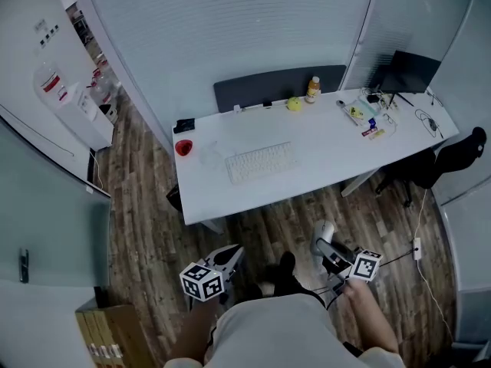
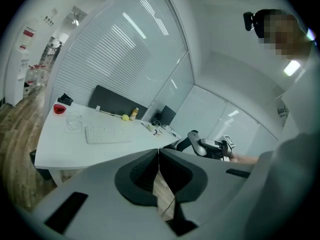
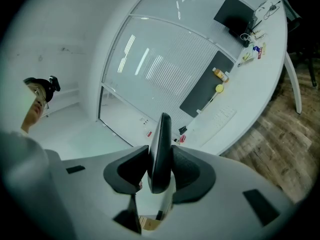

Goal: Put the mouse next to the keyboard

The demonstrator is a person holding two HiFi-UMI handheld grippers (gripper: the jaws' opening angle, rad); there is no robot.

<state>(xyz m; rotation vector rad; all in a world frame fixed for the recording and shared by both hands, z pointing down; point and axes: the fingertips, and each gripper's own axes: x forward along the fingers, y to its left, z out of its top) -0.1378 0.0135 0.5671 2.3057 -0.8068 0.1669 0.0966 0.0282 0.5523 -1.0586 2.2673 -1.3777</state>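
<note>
Long white desk (image 1: 322, 167): bears everything below except the grippers and the mouse.
Flat white keyboard (image 1: 261, 162): mid-desk.
Right gripper (image 3: 159, 160): pinches the grey-and-black computer mouse (image 3: 160, 134) on edge, over the wooden floor (image 1: 146, 205), well apart from the keyboard.
Left gripper (image 2: 159, 156): jaws pressed together, empty.
Orange-filled plastic bottle (image 1: 312, 90): back edge.
Small red bowl (image 1: 183, 147): left end, contents indiscernible.

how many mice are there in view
1. The mouse is clamped by the right gripper, over the floor in front of the desk. None shows on the desk, though the clutter at its right end is too small to tell.
</note>
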